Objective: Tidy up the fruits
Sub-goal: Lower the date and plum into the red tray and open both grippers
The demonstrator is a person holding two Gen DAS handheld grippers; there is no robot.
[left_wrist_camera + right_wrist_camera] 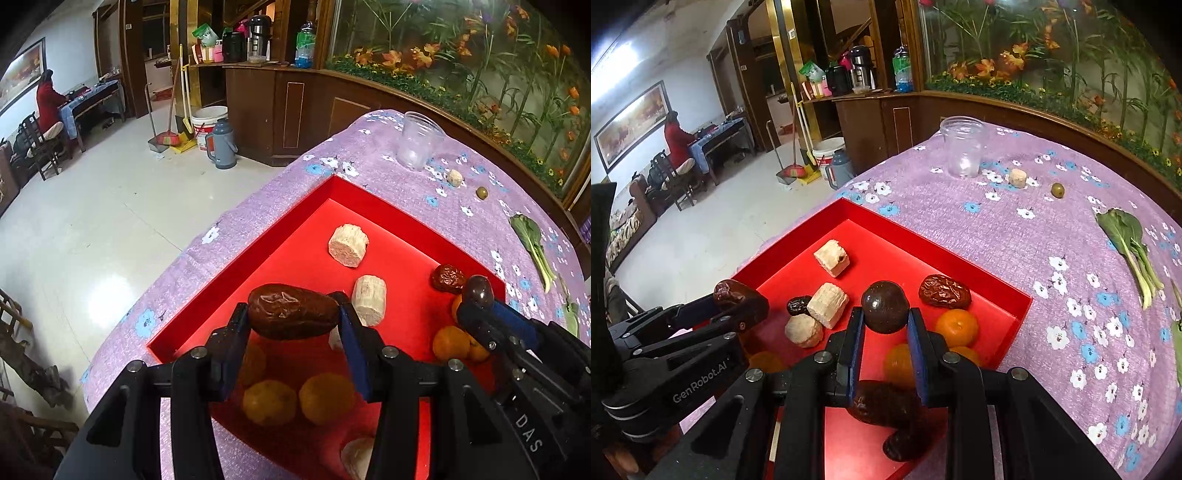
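A red tray (236, 258) (1004, 291) lies on the purple flowered cloth. My left gripper (291, 314) (738, 299) is shut on a long brown date (291, 312) (735, 293) above the tray's left part. My right gripper (885, 314) (478, 295) is shut on a round dark fruit (885, 306) (477, 290) over the tray's right side. In the tray lie pale cut chunks (348, 245) (832, 257), a wrinkled red date (448, 277) (944, 291), small oranges (327, 398) (956, 328) and more dark dates (882, 402).
On the cloth beyond the tray stand a clear plastic cup (419, 140) (962, 147), a pale chunk (1017, 178), a green olive-like fruit (1057, 190) and a leafy green stalk (1130, 243). The table edge drops to the tiled floor on the left. A person sits far off.
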